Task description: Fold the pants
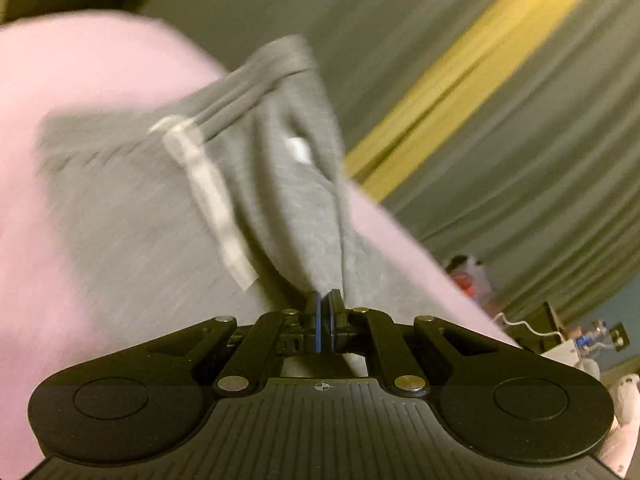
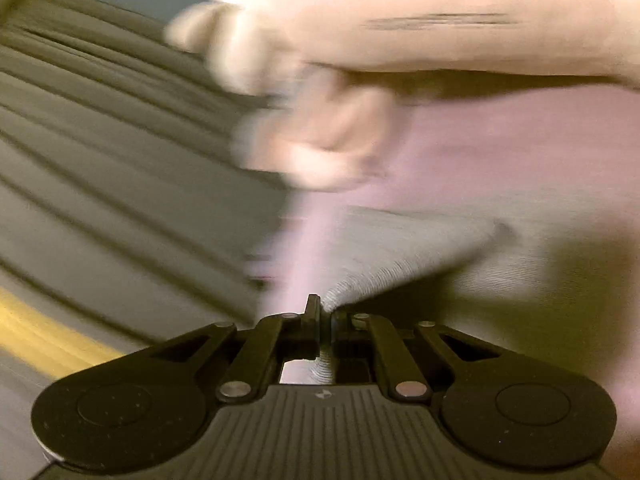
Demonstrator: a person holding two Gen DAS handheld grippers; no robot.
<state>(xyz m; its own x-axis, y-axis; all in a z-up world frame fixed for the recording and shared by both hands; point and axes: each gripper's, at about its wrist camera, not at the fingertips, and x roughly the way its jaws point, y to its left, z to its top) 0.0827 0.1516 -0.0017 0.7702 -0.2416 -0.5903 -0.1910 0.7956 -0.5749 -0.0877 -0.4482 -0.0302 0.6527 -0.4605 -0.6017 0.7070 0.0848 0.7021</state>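
Fingers (image 1: pixel 316 312) of both grippers tight together on grey pants (image 1: pixel 132 216) fabric.

In your left wrist view, the pants (image 1: pixel 132 216) are heather grey, with a white drawstring (image 1: pixel 208 196) and a small white patch (image 1: pixel 298 148), lying on plain pale pink bedding (image 1: pixel 80 68); behind them in the upper right of the frame hangs a grey-olive curtain (image 1: pixel 520 140) crossed by one broad yellow stripe (image 1: pixel 472 68). Your left gripper (image 1: pixel 325 312) is black with blue pads. In your right wrist view, the right gripper (image 2: pixel 325 312) is all black, the fabric at it is ribbed grey, and a cream cloth with dark blurred markings (image 2: pixel 420 16) fills the top of the frame.
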